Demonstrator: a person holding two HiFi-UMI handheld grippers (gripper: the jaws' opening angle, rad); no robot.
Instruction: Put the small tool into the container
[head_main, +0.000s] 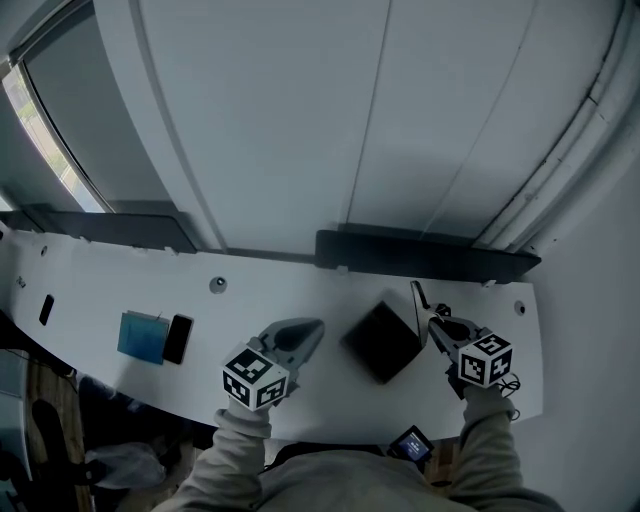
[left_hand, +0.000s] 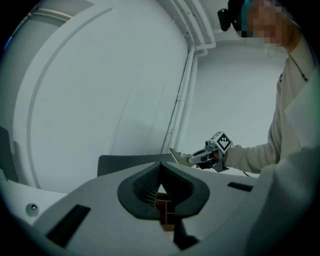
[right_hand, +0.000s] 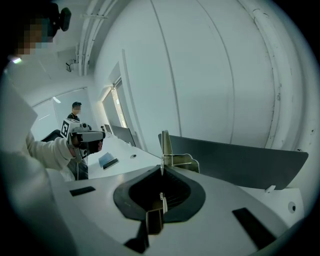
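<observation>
White room, long desk.
A white desk (head_main: 110, 285) meets a pale wall (head_main: 300, 120); dark panels (head_main: 420, 258) line its back; window (head_main: 45, 145) at left.

Open tabletop (head_main: 300, 292) around black container (head_main: 380, 342), dark back panel (head_main: 420, 256) near behind

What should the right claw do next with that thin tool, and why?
Probably swing the right claw toward the person's left until the small tool is over the black container, then lower it. The claw is shut on the tool, which is just right of the container, not over it.
</observation>
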